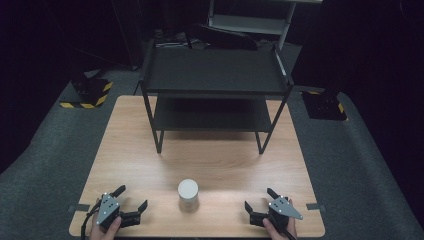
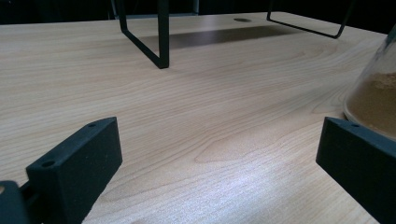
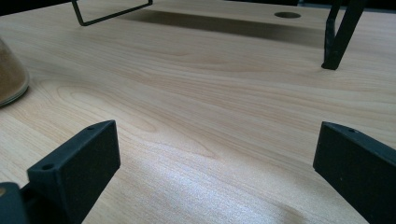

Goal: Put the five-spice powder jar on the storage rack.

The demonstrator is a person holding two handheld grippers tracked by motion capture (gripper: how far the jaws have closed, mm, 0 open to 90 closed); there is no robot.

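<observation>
Wooden table (image 1: 150, 165): jar (image 1: 188, 195) holds brown powder.

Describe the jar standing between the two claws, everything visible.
The jar is a small clear container with a flat white lid, its wall widening toward the base. Brown powder fills its lower part, seen in the left gripper view. It stands upright on the wooden table, near the front edge, in front of the black shelf rack. Nothing touches it.
</observation>
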